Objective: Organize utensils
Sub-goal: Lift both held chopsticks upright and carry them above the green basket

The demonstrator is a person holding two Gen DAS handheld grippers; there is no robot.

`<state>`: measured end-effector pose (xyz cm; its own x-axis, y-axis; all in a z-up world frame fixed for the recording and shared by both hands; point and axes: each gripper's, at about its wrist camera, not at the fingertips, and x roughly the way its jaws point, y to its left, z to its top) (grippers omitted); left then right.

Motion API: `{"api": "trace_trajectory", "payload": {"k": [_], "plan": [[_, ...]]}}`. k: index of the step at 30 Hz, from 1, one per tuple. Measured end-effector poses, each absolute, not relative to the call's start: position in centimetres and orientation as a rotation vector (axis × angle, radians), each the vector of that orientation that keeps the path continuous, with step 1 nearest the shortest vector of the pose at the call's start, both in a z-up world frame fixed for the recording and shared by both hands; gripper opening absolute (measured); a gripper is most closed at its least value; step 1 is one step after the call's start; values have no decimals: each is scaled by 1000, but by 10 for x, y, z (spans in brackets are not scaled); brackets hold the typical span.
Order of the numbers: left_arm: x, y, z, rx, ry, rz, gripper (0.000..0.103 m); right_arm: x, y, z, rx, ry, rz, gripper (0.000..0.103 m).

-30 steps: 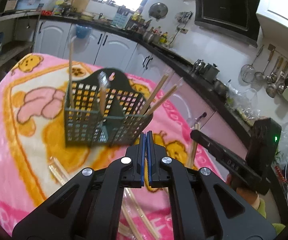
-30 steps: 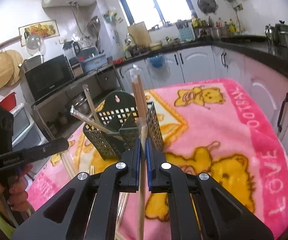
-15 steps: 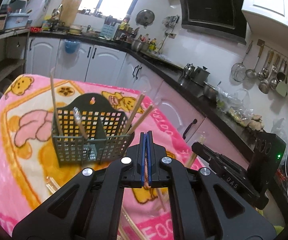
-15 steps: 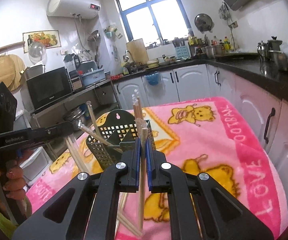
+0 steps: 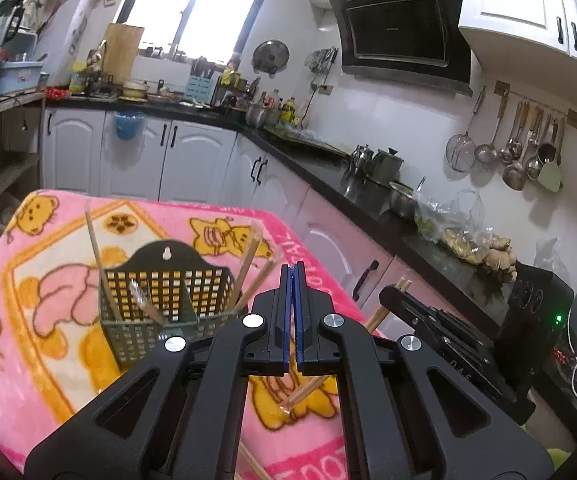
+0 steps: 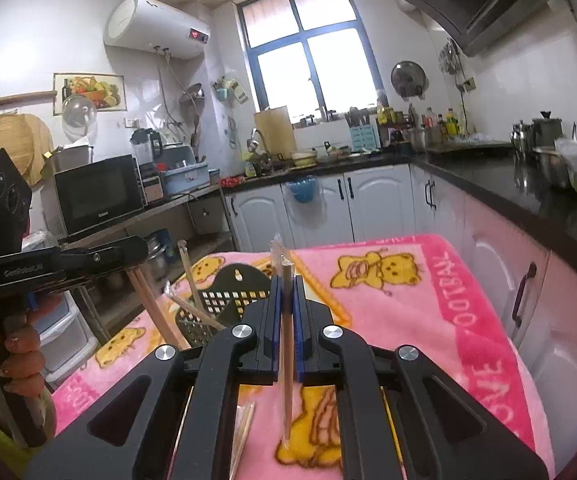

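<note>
Left wrist view: the left gripper (image 5: 292, 276) has its blue-padded fingers (image 5: 287, 312) pressed together with only a thin slit between them; whether anything is pinched there cannot be told from this view. At about 10 o'clock from the fingertips, a dark green lattice basket (image 5: 168, 312) stands upright on a pink cartoon-print blanket (image 5: 40, 320); its central divider makes two compartments. Sticks (image 5: 98, 260) lean out of the left compartment toward 11 o'clock, and others (image 5: 250, 260) lean out of the right toward 1 o'clock. At 3 o'clock the right gripper (image 5: 398, 294) enters, with wooden stick ends just above its tip. Loose sticks (image 5: 304, 390) lie on the blanket beneath the left gripper body. Right wrist view: the right gripper (image 6: 287, 280) is pinching a chopstick (image 6: 287, 360), which runs roughly upright between the pads, its clear-wrapped top rising to 12 o'clock above the fingertips and its lower end near the blanket (image 6: 408, 300). The basket (image 6: 224, 304) sits just beyond the fingertips at about 10 o'clock, partly hidden by the gripper. At 9 o'clock the left gripper (image 6: 140, 246) is seen side-on, gripped by a hand (image 6: 20, 352); a stick (image 6: 152, 304) slants down from under its tip.
</note>
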<state>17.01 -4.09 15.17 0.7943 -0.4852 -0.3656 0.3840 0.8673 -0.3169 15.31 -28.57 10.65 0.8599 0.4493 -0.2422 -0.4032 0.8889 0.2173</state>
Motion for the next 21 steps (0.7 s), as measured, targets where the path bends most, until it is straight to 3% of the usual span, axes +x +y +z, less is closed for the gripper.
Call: {"api": "trace_trajectory", "payload": {"k": [21], "plan": [[178,-31,222,-177,287,-420,0,157,-258,142,113,222,502,6]]}}
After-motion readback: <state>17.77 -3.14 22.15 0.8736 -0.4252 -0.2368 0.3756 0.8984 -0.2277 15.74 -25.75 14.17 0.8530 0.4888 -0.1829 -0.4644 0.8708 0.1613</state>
